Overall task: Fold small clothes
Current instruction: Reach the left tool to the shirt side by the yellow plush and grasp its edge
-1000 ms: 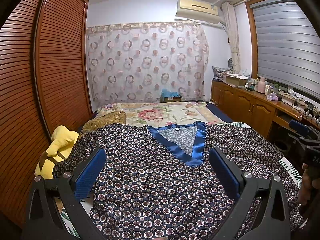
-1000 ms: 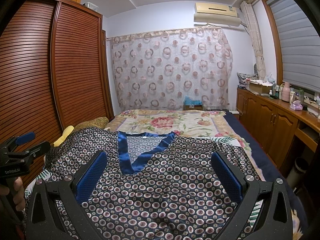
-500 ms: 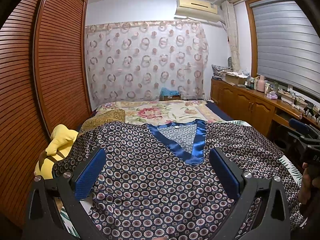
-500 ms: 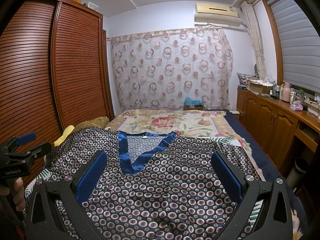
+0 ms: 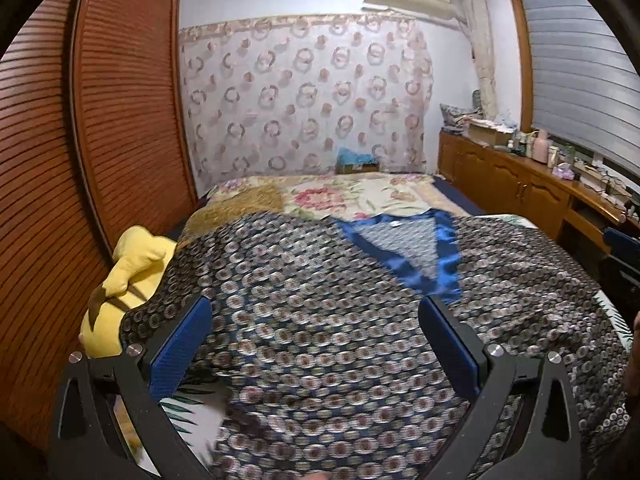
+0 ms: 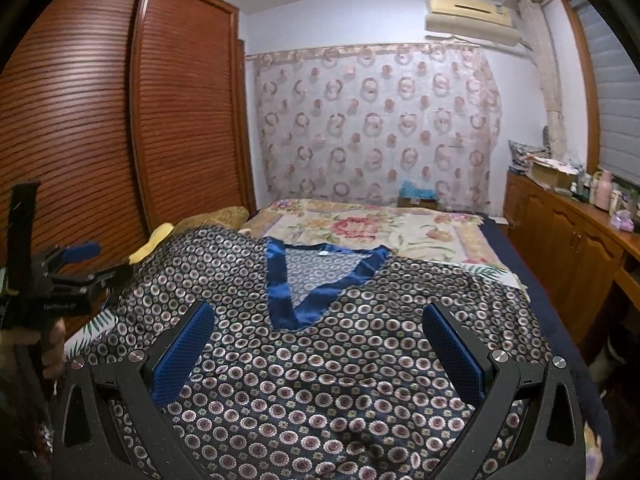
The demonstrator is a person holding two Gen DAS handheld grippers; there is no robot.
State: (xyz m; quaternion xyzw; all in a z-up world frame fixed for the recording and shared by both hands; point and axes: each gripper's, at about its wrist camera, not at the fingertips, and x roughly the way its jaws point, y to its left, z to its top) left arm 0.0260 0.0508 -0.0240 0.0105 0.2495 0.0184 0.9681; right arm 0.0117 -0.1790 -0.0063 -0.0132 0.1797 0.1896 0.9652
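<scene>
Garment: patterned satin top (image 6: 320,360) with blue V-neck trim (image 6: 280,288), spread flat, front up, on the bed (image 6: 400,232). Neckline points to the far end; hem lies nearest the cameras. A yellow plush toy (image 5: 132,264) sits at the left edge of the bed, touching or partly under the left sleeve area.

Left gripper (image 5: 316,344): jaws spread wide, nothing between the pads, hovering above the near-left part of the top. View is motion-blurred, so fine fabric detail cannot be read.

Right gripper (image 6: 320,344): jaws also spread wide, empty, above the middle of the top, just near of the V point.

Judgement: no fold made yet; step in hand is choosing the first grasp.

Notes for doing it well:
- Satin looks slippery; pinch a seam or hem edge, not open cloth, and take both layers.
- Grasp shoulder and hem on one side together, so the fold line runs straight from near to far.
- Lift low and lay across; avoid dragging the whole top.
- Keep the left sleeve from catching on the plush toy.
</scene>
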